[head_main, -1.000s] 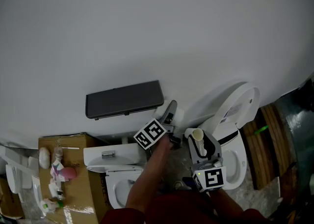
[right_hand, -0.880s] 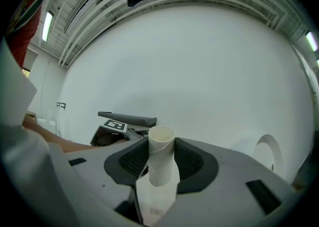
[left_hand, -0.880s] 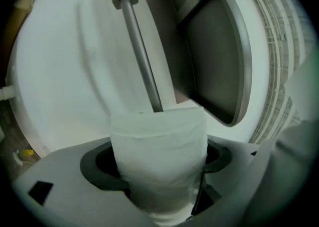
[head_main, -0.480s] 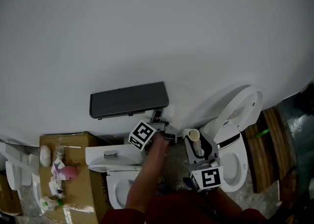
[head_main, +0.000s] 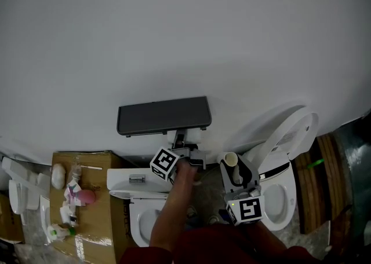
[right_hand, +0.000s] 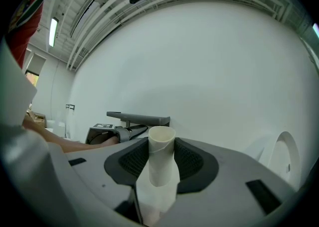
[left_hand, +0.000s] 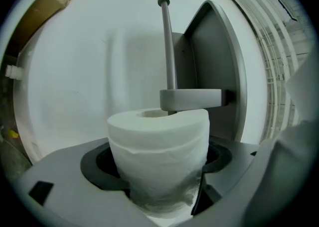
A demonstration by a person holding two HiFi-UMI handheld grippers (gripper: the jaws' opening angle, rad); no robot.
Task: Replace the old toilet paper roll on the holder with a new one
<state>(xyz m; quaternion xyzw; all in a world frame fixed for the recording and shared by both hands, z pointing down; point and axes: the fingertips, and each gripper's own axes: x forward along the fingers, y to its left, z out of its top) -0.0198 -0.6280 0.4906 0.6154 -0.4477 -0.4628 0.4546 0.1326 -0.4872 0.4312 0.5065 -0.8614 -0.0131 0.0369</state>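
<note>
Left gripper (head_main: 186,154) clamped on new roll (left_hand: 159,156), just below the holder rod (left_hand: 169,47); roll light, soft, crushable; judge: squeeze sides gently, leave bore free. Right gripper (head_main: 236,175) clamped on old core (right_hand: 161,154); thin card, dents easily.

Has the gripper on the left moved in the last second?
Yes. Against the grey holder, the left gripper has slid leftward, from beyond its right end to beneath it.

I can read no words, brands or numbers anywhere; only black-and-white square code markers show on the left gripper (left_hand: 158,186) and right gripper (right_hand: 157,186).
</note>
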